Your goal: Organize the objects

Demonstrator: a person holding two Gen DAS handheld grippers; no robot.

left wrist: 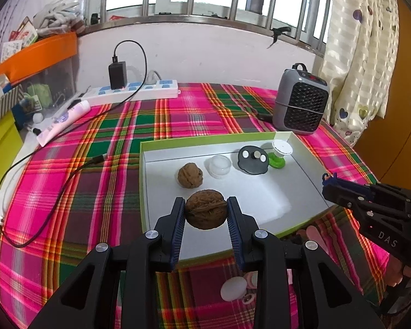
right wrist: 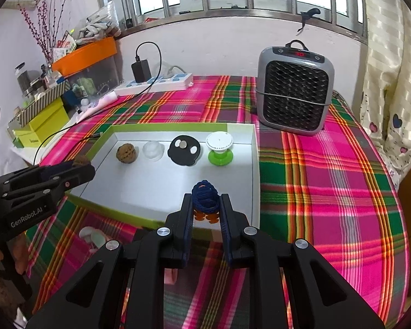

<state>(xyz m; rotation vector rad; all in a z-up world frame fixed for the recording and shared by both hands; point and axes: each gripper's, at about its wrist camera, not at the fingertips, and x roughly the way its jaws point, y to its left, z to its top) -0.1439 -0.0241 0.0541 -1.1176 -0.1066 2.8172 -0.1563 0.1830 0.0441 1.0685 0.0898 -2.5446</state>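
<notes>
My left gripper (left wrist: 205, 208) is shut on a brown walnut (left wrist: 205, 213), held above the near part of a white tray with a green rim (left wrist: 141, 181). In the tray, a second walnut (left wrist: 190, 176), a clear small cup (left wrist: 219, 166), a black disc (left wrist: 253, 161) and a green-and-white spool (left wrist: 279, 152) stand in a row. My right gripper (right wrist: 205, 205) is shut on a blue knitted toy with orange feet (right wrist: 205, 198), over the tray's near edge (right wrist: 139, 219). The left gripper (right wrist: 80, 166) shows at the left, the right gripper (left wrist: 330, 179) at the right.
A grey fan heater (right wrist: 293, 93) stands at the back right on the plaid cloth (right wrist: 315, 178). A power strip (left wrist: 137, 90) with a black charger and cable lies at the back. Boxes (right wrist: 41, 126) crowd the left side. A white round piece (left wrist: 233, 288) and pink bits lie in front of the tray.
</notes>
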